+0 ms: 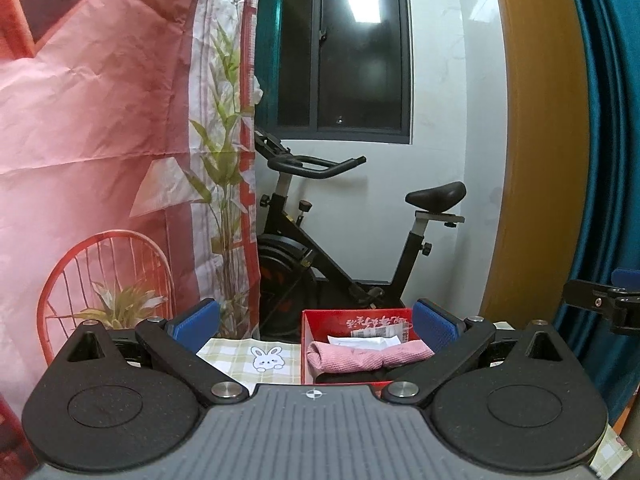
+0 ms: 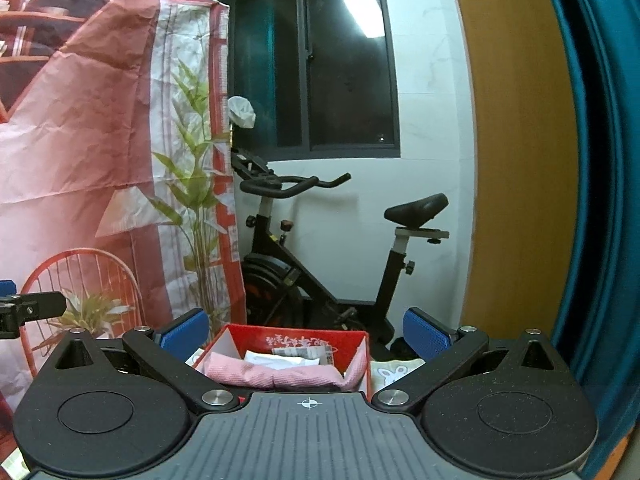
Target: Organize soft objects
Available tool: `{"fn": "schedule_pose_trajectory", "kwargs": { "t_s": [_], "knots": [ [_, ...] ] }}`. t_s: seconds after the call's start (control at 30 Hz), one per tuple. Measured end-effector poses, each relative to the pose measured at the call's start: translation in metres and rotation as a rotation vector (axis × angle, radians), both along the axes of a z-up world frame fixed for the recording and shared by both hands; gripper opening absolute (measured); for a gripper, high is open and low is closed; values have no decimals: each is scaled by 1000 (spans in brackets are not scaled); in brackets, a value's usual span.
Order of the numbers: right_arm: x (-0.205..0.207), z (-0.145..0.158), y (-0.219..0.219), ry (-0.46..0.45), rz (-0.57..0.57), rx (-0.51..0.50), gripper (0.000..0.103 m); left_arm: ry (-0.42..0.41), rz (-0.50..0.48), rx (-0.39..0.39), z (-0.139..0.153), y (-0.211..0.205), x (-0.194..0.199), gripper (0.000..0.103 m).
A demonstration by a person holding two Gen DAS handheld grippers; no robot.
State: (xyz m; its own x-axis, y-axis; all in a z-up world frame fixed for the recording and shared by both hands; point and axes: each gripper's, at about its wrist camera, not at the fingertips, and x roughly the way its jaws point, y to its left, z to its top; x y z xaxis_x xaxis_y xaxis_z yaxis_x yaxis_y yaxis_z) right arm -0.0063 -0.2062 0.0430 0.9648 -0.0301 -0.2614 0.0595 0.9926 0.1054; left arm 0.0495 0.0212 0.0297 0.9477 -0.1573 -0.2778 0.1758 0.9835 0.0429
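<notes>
A red box (image 1: 316, 332) stands on a checked tablecloth (image 1: 236, 356) with a rabbit print. A rolled pink cloth (image 1: 368, 356) lies inside it, with white paper packets (image 1: 368, 336) behind. The box (image 2: 300, 340) and pink cloth (image 2: 280, 376) also show in the right wrist view. My left gripper (image 1: 316, 320) is open and empty, held above the table in front of the box. My right gripper (image 2: 306, 330) is open and empty, just in front of the box. The right gripper's fingertip shows at the right edge of the left wrist view (image 1: 600, 300).
A printed red and pink backdrop (image 1: 100, 160) hangs at the left. An exercise bike (image 1: 332, 248) stands behind the table under a dark window (image 1: 340, 48). A wooden panel (image 1: 536, 140) and blue curtain (image 1: 612, 120) are at the right.
</notes>
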Motion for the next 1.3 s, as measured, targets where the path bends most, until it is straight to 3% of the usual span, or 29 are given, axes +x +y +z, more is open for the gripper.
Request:
{"fn": "schedule_pose_trajectory", "kwargs": {
  "t_s": [1.3],
  "knots": [
    [-3, -4, -3, 16, -10, 18, 103, 20, 21, 3, -2, 6, -1, 103]
  ]
}}
